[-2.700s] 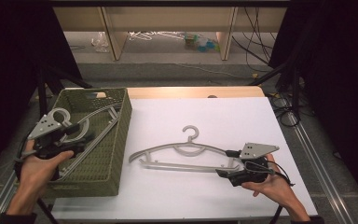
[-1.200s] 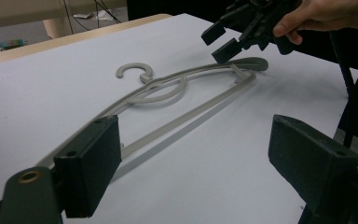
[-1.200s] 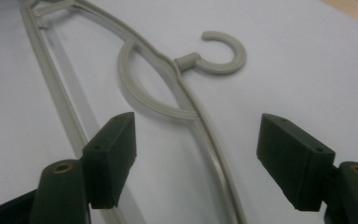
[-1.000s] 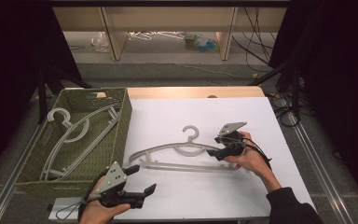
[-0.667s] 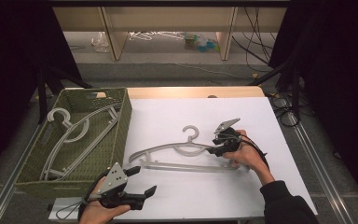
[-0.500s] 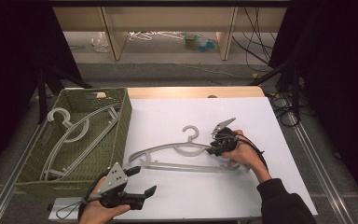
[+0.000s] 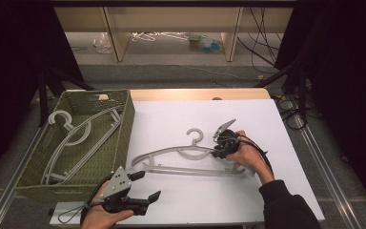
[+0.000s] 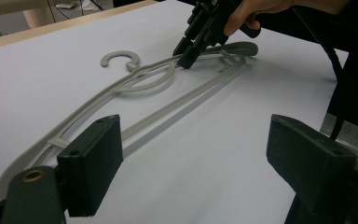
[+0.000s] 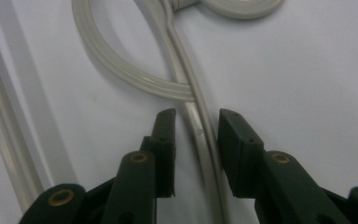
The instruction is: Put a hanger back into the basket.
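Right now, big picture first: white counter point(image 7: 276, 124) with a green woven basket point(image 7: 124, 124) at its left edge, one grey hanger point(image 7: 76, 138) already lying inside it. Second grey hanger point(image 7: 181, 155) lies flat mid-counter, hook pointing away from the person, well clear of the basket

What changed: right tool point(image 7: 218, 151) moved in from the hanger's right end onto its upper arm, just right of the hook, and its jaws have just been closing. Right gripper view shows the hanger arm point(image 9: 200, 135) running between the two black pads, a sliver of white counter visible on each side, so not clamped yet: narrow gap, straddling, holding nothing. Left gripper view agrees, tip down on the arm point(image 8: 186, 58)

Left tool point(image 7: 143, 188) dropped from the basket to the near edge of the counter; now sits low there, jaws wide apart, nothing between them, aimed along the hanger toward the other hand

Read on the job: looks like a pick of hanger two for the basket. Grasp about to seat; lift not started. Grip point is off-centre, so I'd expect the long left end to droop on lift

Writing: no brand, label or text readable on hangers, basket or either tool
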The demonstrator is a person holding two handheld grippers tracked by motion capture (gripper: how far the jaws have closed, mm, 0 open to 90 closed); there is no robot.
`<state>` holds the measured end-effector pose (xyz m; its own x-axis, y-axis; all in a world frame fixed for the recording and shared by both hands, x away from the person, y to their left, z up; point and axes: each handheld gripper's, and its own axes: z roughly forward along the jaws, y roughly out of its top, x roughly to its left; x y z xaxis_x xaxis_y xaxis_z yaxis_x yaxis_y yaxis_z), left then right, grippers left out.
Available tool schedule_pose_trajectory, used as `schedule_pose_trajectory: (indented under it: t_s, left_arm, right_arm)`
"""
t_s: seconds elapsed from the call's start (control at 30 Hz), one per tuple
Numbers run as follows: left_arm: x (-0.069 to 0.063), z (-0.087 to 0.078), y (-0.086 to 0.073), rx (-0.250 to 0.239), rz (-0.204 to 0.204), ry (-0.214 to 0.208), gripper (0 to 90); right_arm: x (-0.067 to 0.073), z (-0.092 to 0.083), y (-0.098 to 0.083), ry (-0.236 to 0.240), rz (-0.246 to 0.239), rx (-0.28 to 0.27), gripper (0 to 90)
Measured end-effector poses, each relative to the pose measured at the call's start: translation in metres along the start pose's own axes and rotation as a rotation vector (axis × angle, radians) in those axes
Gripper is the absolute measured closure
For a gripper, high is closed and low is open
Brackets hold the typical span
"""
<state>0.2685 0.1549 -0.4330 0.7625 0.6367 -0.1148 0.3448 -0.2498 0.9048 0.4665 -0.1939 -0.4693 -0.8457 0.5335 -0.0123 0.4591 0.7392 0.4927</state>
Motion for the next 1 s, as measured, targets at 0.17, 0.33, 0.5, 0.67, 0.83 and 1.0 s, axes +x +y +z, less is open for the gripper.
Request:
schedule_pose_trajectory:
  t_s: [0.17,0.33,0.5,0.67,0.83,1.0]
  left_arm:
    - [0.0,0.001,0.002,0.006,0.012,0.007,18.3]
    - [0.0,0.001,0.003,0.006,0.015,0.003,18.7]
    - [0.001,0.0,0.006,-0.001,0.002,0.004,19.0]
    - [0.005,0.0,0.011,-0.011,-0.002,0.019,21.1]
    - [0.011,0.006,0.023,0.002,-0.025,0.054,23.1]
    - [0.015,0.028,0.037,0.096,-0.037,0.05,23.6]
  right_arm:
    - [-0.002,0.001,0.0,0.008,-0.008,-0.004,71.3]
    - [0.005,0.001,0.008,-0.008,-0.105,0.053,78.8]
    - [0.006,0.001,0.008,-0.003,-0.155,0.053,81.2]
    - [0.009,0.0,0.008,-0.011,-0.193,0.055,81.8]
    - [0.018,-0.017,0.003,-0.034,-0.295,0.05,81.9]
    - [0.029,-0.037,-0.001,-0.042,-0.352,0.041,81.9]
